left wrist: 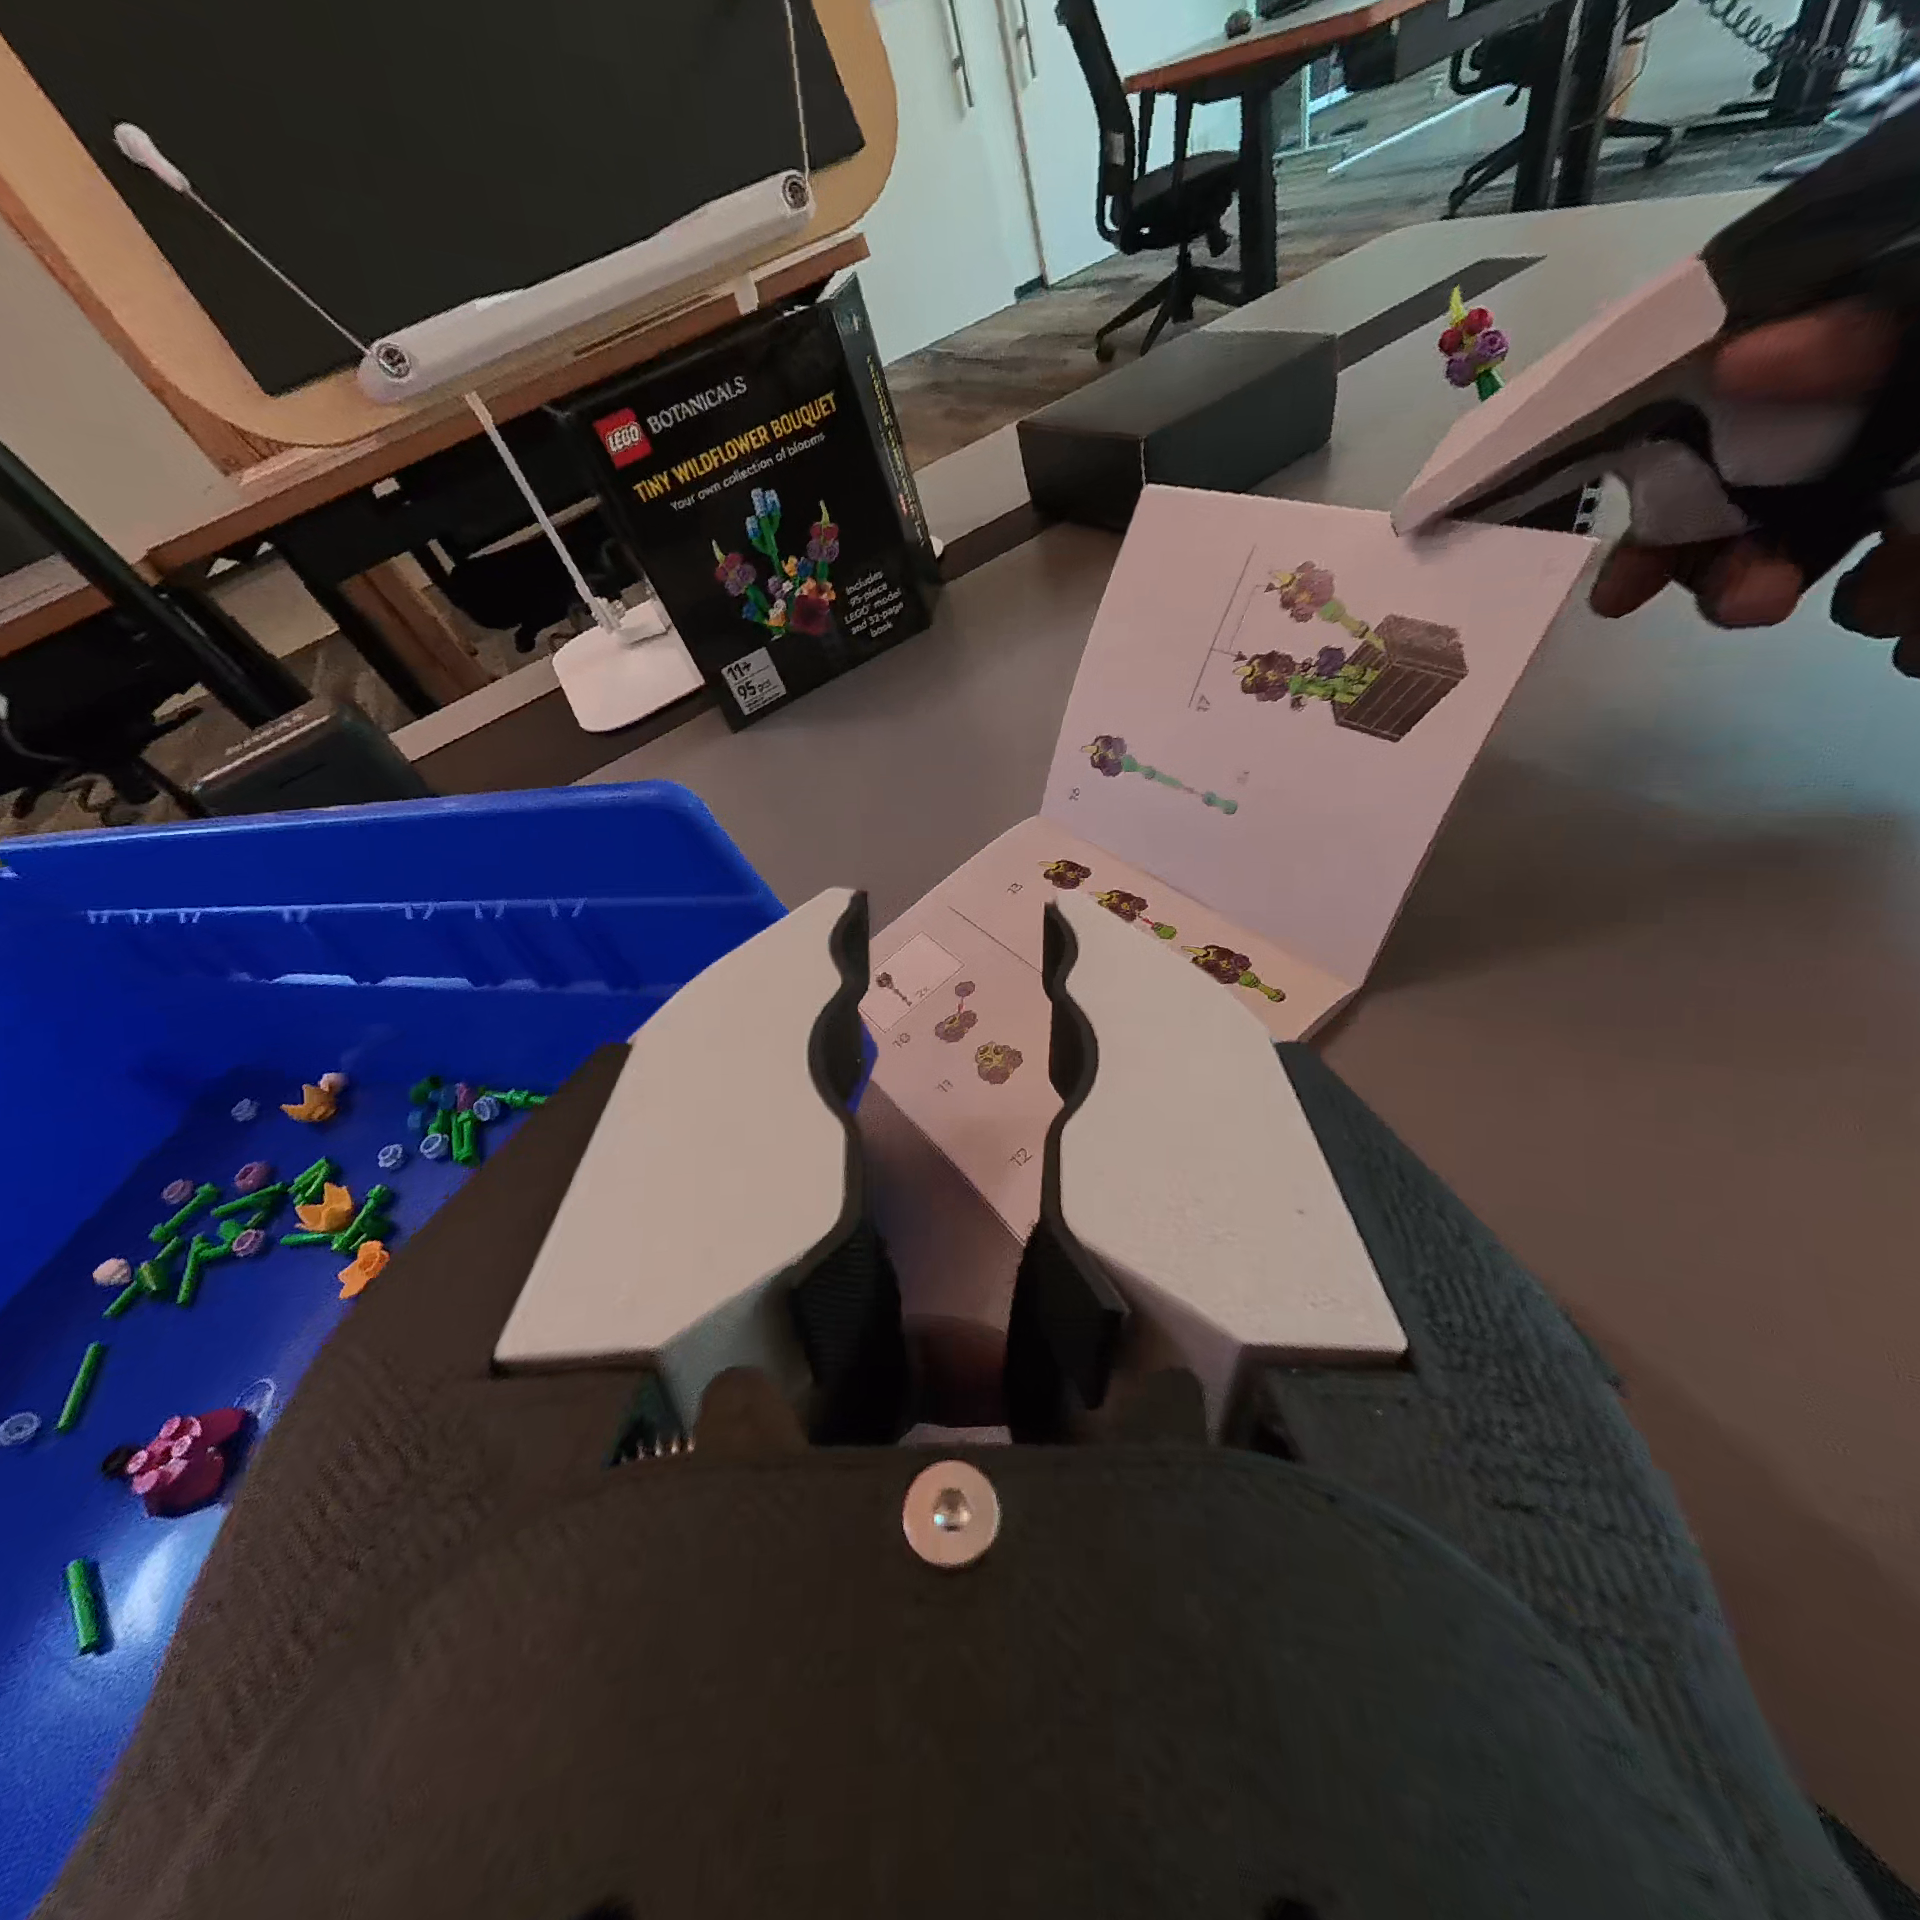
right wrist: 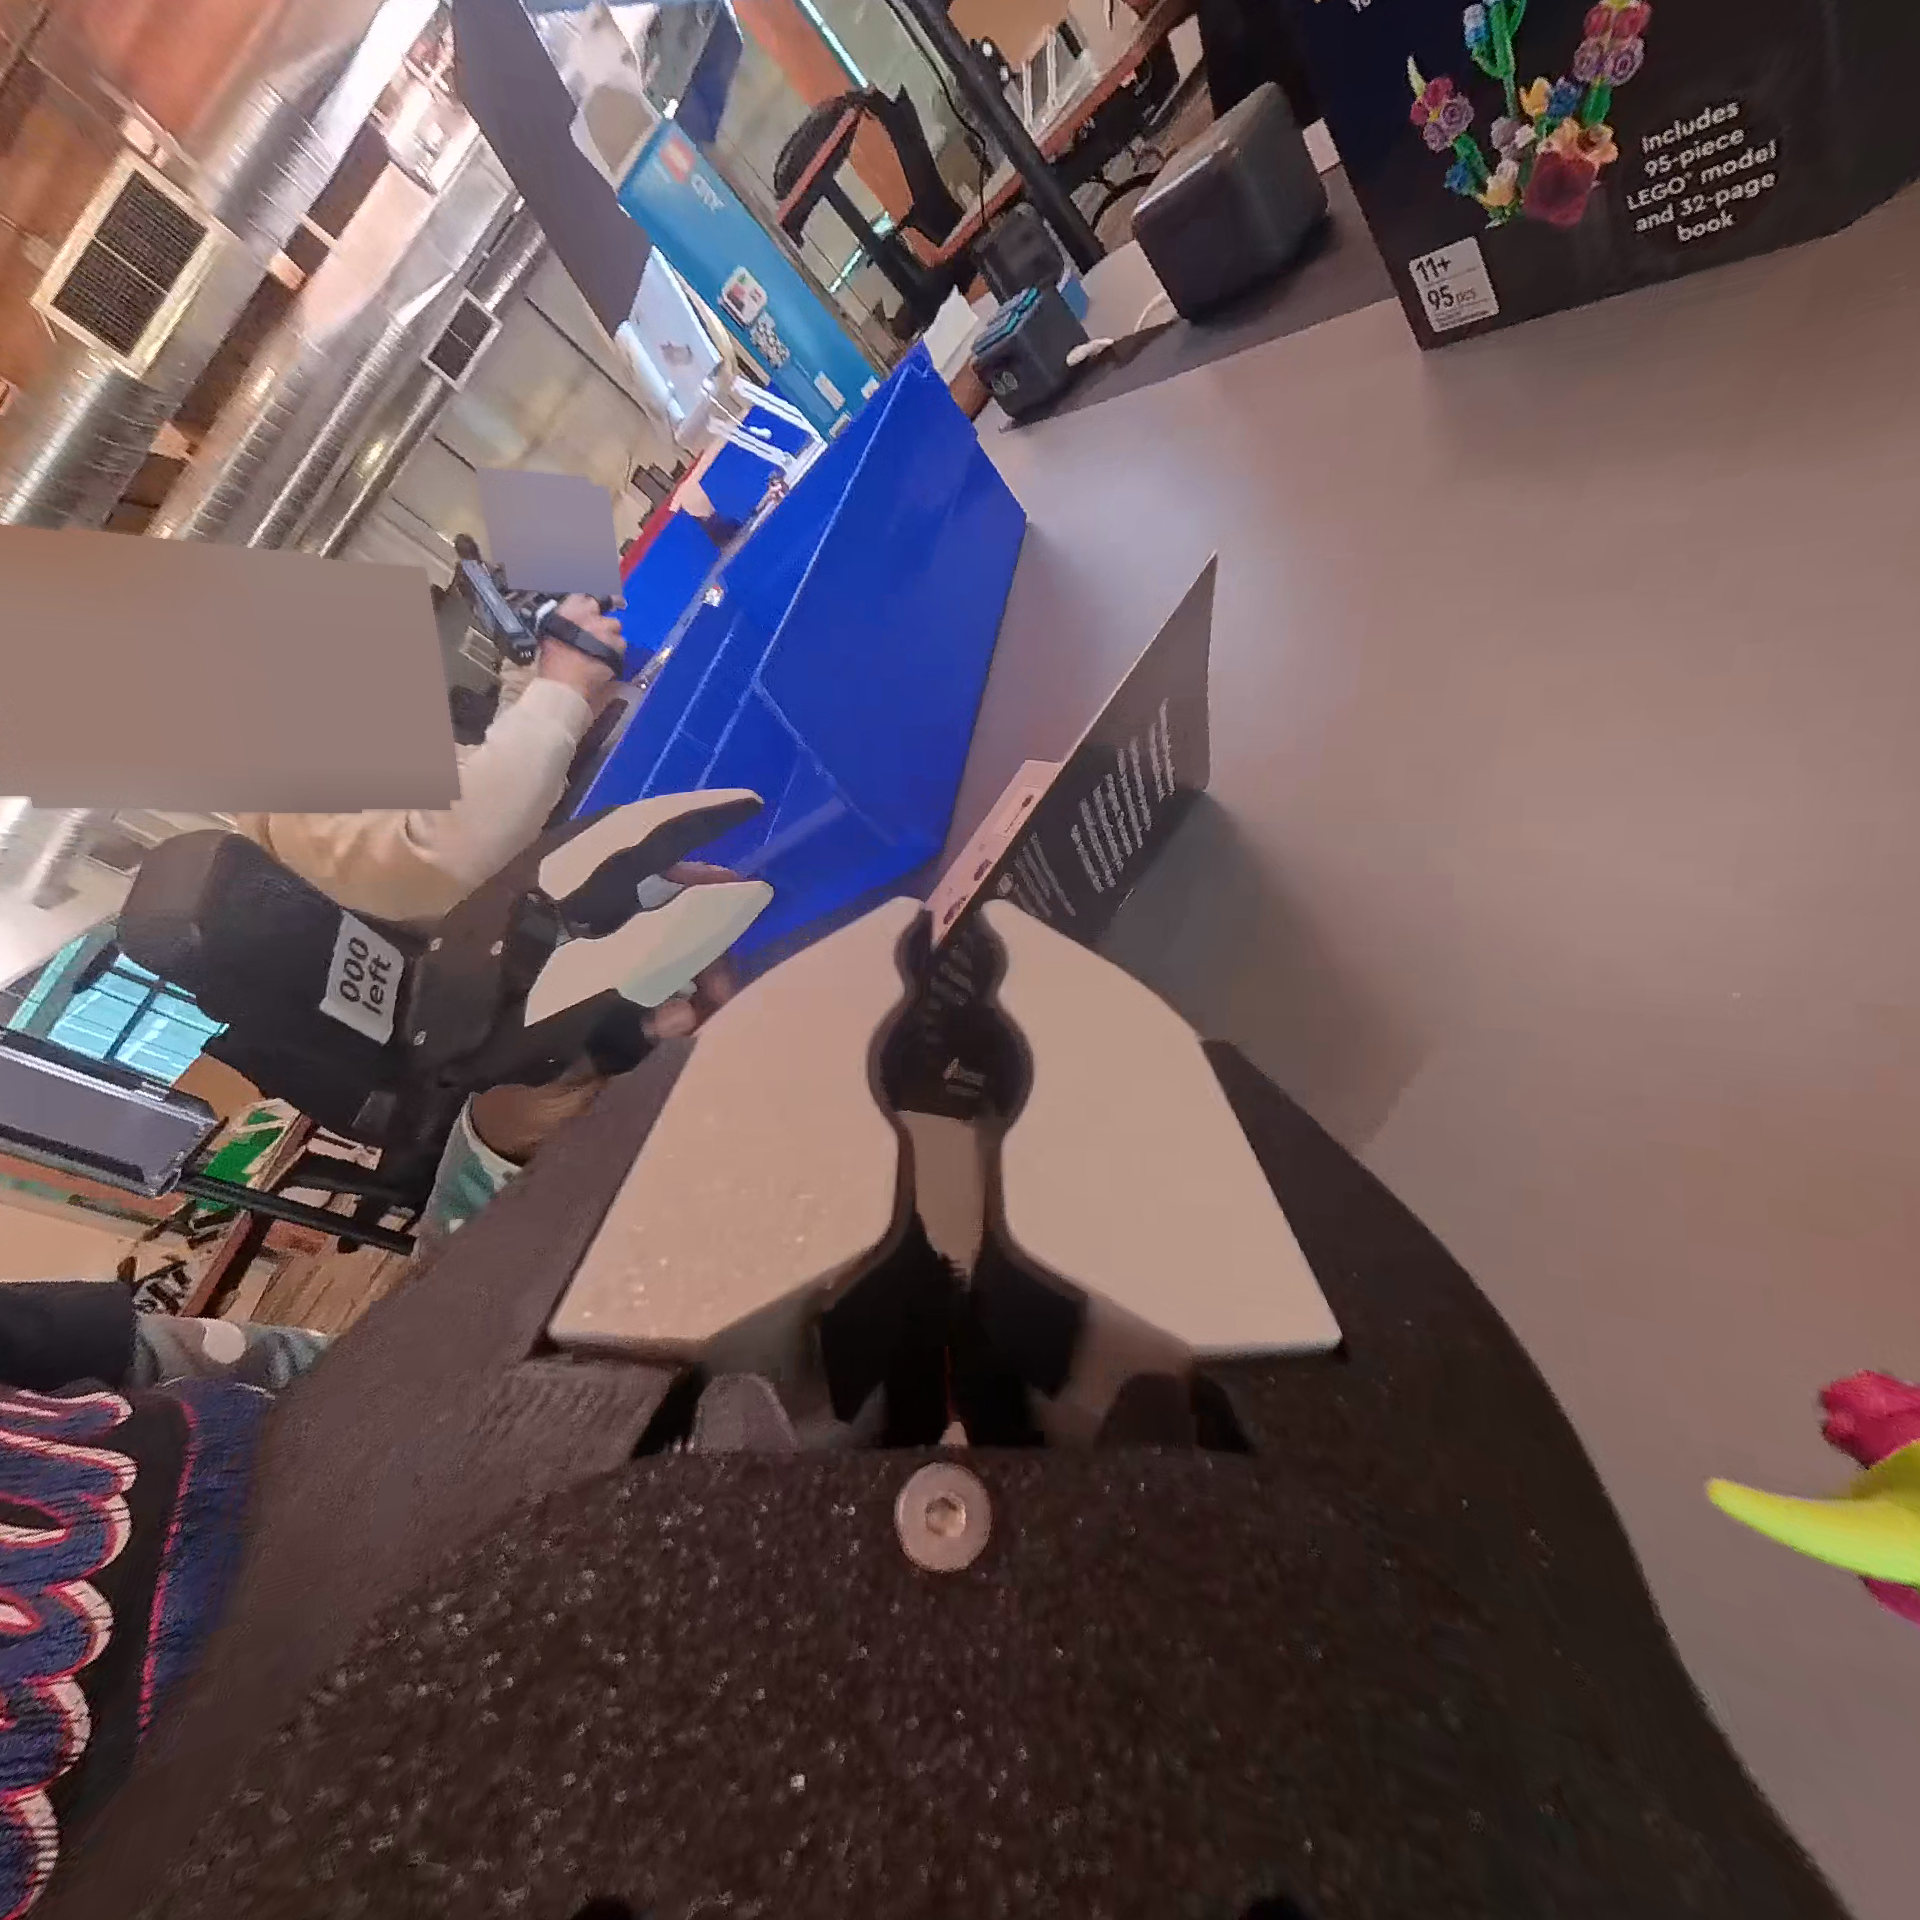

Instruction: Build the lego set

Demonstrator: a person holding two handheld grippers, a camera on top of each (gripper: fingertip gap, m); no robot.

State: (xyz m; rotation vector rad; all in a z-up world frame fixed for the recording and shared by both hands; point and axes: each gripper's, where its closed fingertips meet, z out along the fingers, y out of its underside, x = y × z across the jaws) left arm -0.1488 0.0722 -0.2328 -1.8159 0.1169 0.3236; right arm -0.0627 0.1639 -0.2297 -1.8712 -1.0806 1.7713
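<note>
Your right tool [right wrist: 951,925] pinches booklet [left wrist: 1278,717] page upright; left tool [left wrist: 951,925] half-open, empty. Small flower cluster [left wrist: 1473,348] built far right; many loose pieces [left wrist: 260,1216] left in blue bin [left wrist: 416,842].

Even, bright indoor lighting in both views, with soft shadows on the grey table [left wrist: 1621,935] and pale glare patches on the floor of the blue bin [left wrist: 208,1039]. Wide-angle distortion bends lines toward the edges (strongest in the right wrist view). The right gripper [left wrist: 1434,509] is motion-blurred in the left wrist view.
</note>
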